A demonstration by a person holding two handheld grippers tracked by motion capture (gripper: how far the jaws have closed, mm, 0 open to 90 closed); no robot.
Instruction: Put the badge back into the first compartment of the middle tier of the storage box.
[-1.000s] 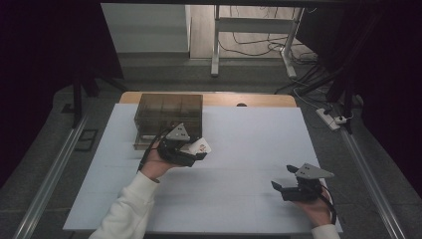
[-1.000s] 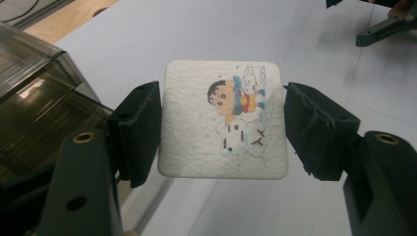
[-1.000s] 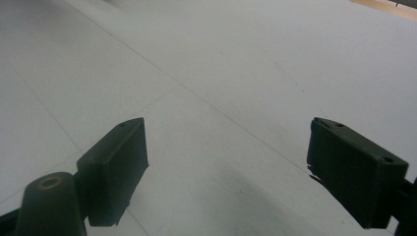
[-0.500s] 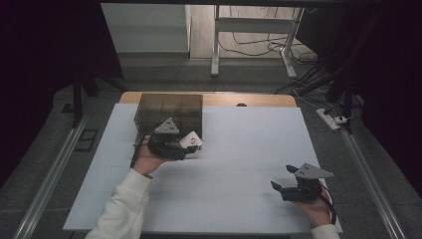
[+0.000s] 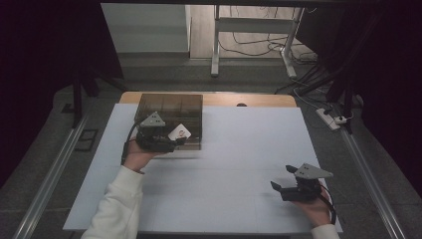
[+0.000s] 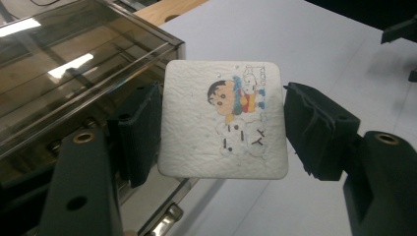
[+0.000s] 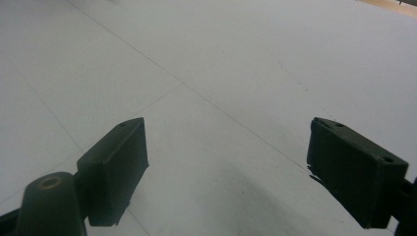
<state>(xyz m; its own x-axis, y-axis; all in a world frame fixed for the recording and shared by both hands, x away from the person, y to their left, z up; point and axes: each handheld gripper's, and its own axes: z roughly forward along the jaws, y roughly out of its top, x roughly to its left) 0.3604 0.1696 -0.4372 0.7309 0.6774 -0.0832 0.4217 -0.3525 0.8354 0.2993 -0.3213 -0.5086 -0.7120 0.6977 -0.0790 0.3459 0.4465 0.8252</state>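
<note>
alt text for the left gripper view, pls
The left hand-held gripper holds a white square coaster printed with a cartoon child, gripped by its side edges. A smoky transparent box sits close behind on the left, above the white table.

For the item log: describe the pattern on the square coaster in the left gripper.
White coaster printed with a colourful cartoon child; clearest in the left gripper view.

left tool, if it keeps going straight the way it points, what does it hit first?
Probably the smoked clear box. The left tool, shut on the white cartoon coaster, points along the box's near corner; the coaster's edge would likely touch first. Depth is unclear, so it might just slide past onto the white table.
</note>
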